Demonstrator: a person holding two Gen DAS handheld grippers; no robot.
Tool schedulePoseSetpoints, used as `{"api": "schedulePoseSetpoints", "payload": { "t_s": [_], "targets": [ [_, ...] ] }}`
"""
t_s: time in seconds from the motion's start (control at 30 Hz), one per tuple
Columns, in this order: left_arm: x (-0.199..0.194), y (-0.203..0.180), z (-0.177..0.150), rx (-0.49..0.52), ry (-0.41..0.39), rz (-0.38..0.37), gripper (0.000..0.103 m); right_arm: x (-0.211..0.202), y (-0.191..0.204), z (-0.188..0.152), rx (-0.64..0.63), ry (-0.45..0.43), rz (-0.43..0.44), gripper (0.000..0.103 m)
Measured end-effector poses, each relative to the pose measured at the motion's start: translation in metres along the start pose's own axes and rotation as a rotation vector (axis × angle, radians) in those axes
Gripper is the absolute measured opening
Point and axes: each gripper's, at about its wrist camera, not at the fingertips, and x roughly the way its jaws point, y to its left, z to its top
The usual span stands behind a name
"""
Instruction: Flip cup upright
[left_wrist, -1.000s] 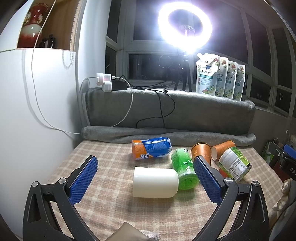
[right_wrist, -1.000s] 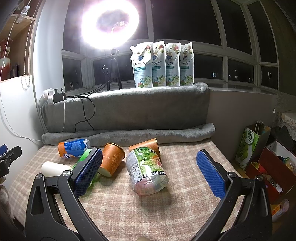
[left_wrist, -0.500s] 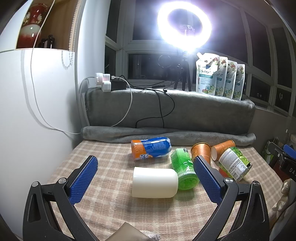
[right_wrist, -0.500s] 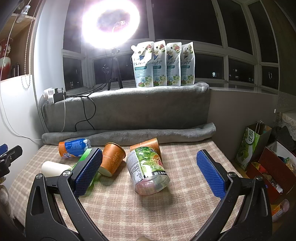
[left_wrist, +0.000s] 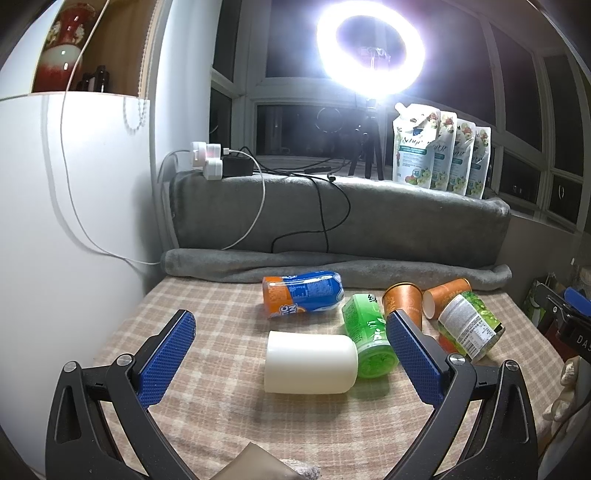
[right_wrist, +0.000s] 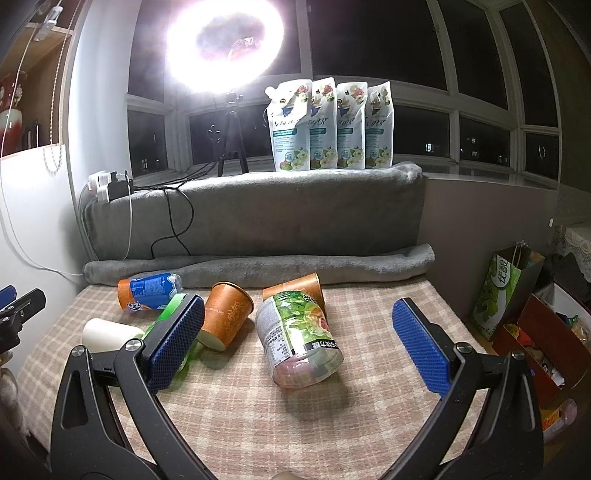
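Fingers of both the left gripper (left_wrist: 290, 356) and right gripper (right_wrist: 297, 341) hang wide apart, empty, essentially unmoved over the last second, so the white cup (left_wrist: 311, 362) on its side on the checked surface (left_wrist: 229, 413) remains untouched.

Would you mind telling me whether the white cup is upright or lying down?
Lying down: the white cup rests on its side on the checked cloth.

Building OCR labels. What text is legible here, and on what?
"72": badge on the refill pouches; the script brand above is unclear.
"优酷": green paper bag, second character uncertain.
"DA": black part at the frame edge, cut off.
Orange-blue bottle, green cup, labelled jar: print unreadable.
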Motion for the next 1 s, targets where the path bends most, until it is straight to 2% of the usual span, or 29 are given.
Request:
{"api": "schedulePoseSetpoints", "payload": {
  "t_s": [0.43,0.57,0.77,1.0],
  "targets": [
    [0.011,0.011,0.002,-0.002,0.029,0.010,0.102,0.024,0.020,0.009,-0.013,0.045,0.054,0.103],
    [0.016,0.018,0.001,0.009,0.048,0.023,0.102,0.036,0.031,0.016,-0.042,0.062,0.102,0.103],
    [0.022,0.029,-0.005,0.015,0.083,0.028,0.102,0.057,0.058,0.031,-0.191,0.090,0.200,0.103],
    [0.033,0.046,-0.013,-0.012,0.150,0.035,0.102,0.095,0.110,0.044,-0.415,0.173,0.350,0.103]
  ]
}}
